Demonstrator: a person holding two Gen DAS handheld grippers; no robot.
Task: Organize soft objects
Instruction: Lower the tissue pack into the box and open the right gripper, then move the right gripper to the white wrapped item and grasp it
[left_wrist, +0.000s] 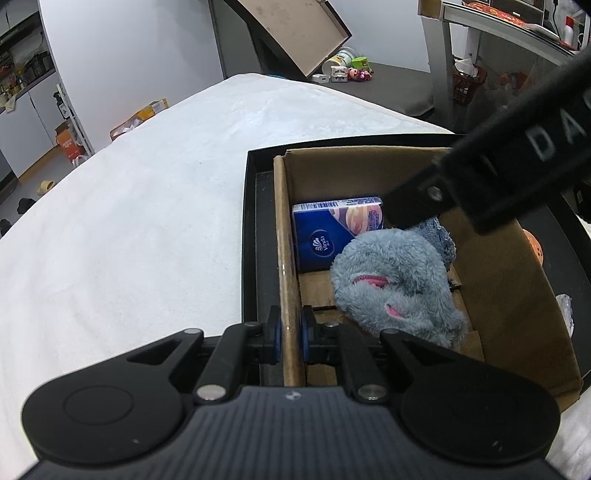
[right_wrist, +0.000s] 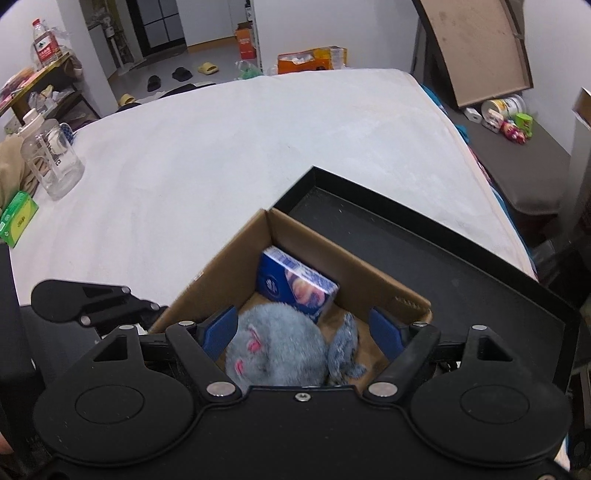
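A brown cardboard box (left_wrist: 498, 266) stands inside a black tray (left_wrist: 251, 206) on a white bed. In the box lie a grey plush toy with pink marks (left_wrist: 399, 280), a blue tissue pack (left_wrist: 332, 229) and a scrap of blue denim cloth (left_wrist: 441, 236). My left gripper (left_wrist: 290, 334) is shut on the box's left wall (left_wrist: 286, 266). My right gripper (right_wrist: 304, 328) is open, its blue pads (right_wrist: 221, 328) spread above the plush toy (right_wrist: 280, 350), the tissue pack (right_wrist: 295, 284) and the denim cloth (right_wrist: 345, 350). The right gripper's body (left_wrist: 517, 166) reaches into the box from the upper right.
The black tray (right_wrist: 443, 266) extends right of the box (right_wrist: 229, 266). A clear water jug (right_wrist: 50, 162) and a green box (right_wrist: 18, 216) sit at the bed's left edge. An orange object (left_wrist: 535, 245) and a foil item (left_wrist: 565, 310) lie in the tray right of the box.
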